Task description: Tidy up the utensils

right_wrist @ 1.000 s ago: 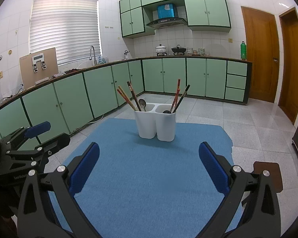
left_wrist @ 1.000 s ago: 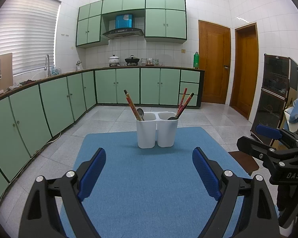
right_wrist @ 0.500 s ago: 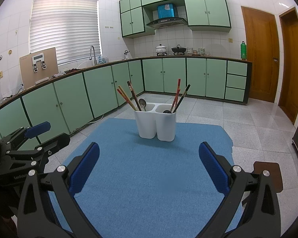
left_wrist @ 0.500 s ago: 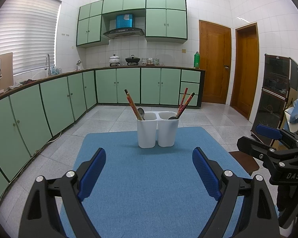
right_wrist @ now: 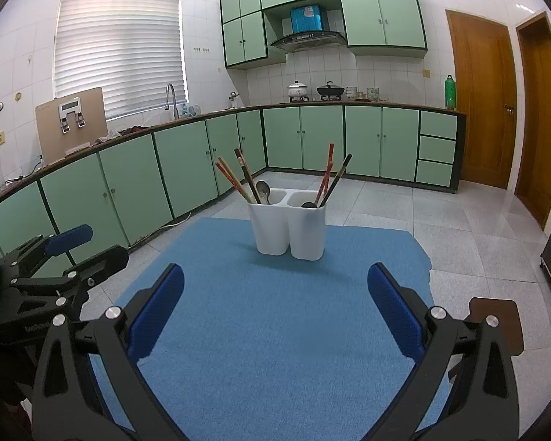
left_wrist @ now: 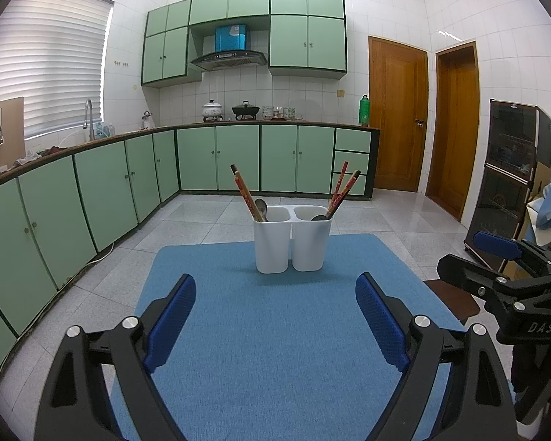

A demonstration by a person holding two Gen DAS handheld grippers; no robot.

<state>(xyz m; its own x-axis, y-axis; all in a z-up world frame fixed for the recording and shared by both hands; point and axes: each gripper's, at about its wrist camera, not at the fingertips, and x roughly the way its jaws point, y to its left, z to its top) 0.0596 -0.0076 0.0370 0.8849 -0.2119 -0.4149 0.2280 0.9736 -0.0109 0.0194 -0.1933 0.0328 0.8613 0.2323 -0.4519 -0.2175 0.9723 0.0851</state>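
Note:
A white two-cup utensil holder [left_wrist: 292, 239] [right_wrist: 288, 228] stands upright on the far part of a blue mat [left_wrist: 275, 330] [right_wrist: 275, 330]. Its left cup holds chopsticks [left_wrist: 244, 193] [right_wrist: 235, 180] and a spoon [left_wrist: 261, 207] [right_wrist: 263, 189]. Its right cup holds red and dark chopsticks [left_wrist: 343, 189] [right_wrist: 332, 176] and a dark spoon [left_wrist: 317, 217] [right_wrist: 308, 204]. My left gripper [left_wrist: 275, 312] is open and empty, well short of the holder. My right gripper [right_wrist: 275, 301] is open and empty, also short of it. Each gripper shows at the edge of the other's view.
The mat covers a table above a tiled kitchen floor. Green cabinets [left_wrist: 92, 191] run along the left and back. Two wooden doors [left_wrist: 398, 125] are at the right. A dark cabinet [left_wrist: 507, 183] and a brown stool [right_wrist: 496, 327] are at the right.

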